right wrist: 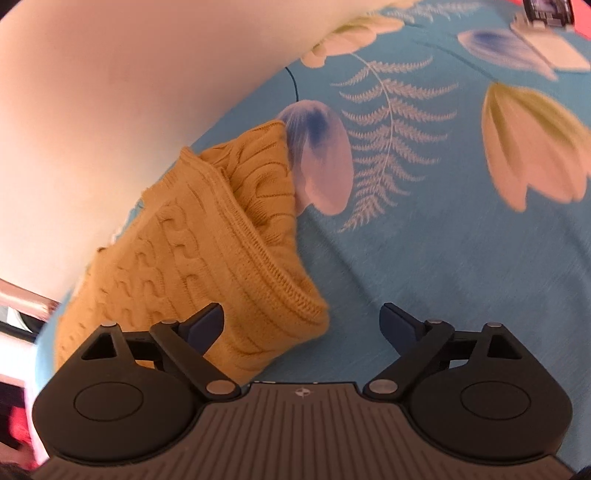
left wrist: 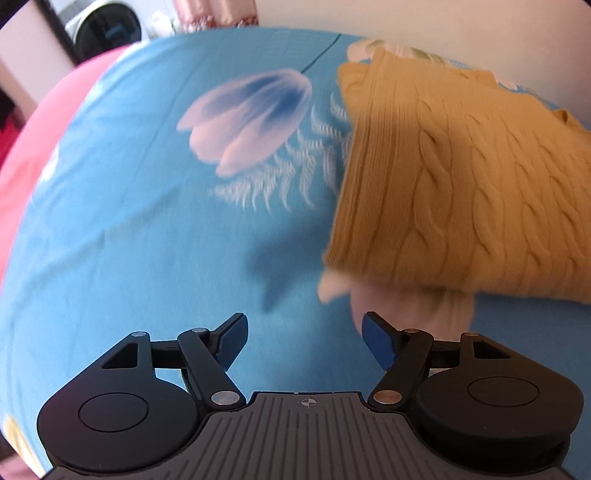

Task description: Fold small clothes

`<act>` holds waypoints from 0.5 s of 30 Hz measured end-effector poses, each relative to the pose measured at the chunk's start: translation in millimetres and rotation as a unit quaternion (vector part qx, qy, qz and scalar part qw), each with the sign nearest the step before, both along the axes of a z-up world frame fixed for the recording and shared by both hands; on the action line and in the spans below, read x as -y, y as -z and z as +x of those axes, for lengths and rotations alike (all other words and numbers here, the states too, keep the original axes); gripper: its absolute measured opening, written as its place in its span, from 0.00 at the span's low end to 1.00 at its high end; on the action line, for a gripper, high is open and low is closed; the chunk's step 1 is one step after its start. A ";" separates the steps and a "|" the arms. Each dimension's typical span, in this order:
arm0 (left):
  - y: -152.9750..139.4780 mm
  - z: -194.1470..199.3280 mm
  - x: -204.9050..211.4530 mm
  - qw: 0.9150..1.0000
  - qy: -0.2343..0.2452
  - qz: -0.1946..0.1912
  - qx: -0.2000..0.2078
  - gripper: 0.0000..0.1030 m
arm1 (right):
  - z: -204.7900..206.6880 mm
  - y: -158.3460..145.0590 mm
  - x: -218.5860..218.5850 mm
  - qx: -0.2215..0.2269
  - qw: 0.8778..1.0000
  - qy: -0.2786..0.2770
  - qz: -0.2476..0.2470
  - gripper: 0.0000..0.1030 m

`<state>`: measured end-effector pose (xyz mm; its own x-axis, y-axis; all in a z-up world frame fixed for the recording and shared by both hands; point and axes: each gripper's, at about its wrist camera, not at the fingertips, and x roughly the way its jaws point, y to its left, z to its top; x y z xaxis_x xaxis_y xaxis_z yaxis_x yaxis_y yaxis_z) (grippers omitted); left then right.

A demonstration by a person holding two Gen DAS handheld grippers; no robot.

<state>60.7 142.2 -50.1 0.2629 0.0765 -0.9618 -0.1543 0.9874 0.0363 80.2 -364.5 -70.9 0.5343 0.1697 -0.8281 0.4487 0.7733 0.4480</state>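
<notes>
A mustard-yellow cable-knit sweater (left wrist: 461,184) lies folded on a blue floral bed sheet (left wrist: 147,240), at the right of the left wrist view. My left gripper (left wrist: 304,341) is open and empty, above the sheet, just short of the sweater's near-left corner. In the right wrist view the sweater (right wrist: 207,251) lies at the left, its ribbed edge nearest. My right gripper (right wrist: 303,325) is open and empty, its left finger (right wrist: 207,325) over the sweater's near edge, its right finger over bare sheet.
A pale wall (right wrist: 110,92) borders the bed beyond the sweater. A pink cover (left wrist: 33,155) lies along the sheet's left edge. A washing machine (left wrist: 107,29) stands in the far background. A white and dark object (right wrist: 546,29) rests on the sheet far right.
</notes>
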 end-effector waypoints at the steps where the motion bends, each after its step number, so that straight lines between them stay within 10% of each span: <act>1: -1.4 -5.2 -2.0 1.000 -0.004 -0.021 0.002 1.00 | -1.1 2.3 0.1 0.002 1.000 0.004 0.019 0.92; 8: 9.9 -23.9 -4.5 0.972 -0.018 -0.235 0.006 1.00 | 0.6 5.0 10.9 0.024 0.998 0.041 0.052 0.92; 15: 47.5 -12.3 3.2 0.922 -0.071 -0.381 0.003 1.00 | 13.1 6.5 26.6 0.036 0.996 0.035 0.072 0.93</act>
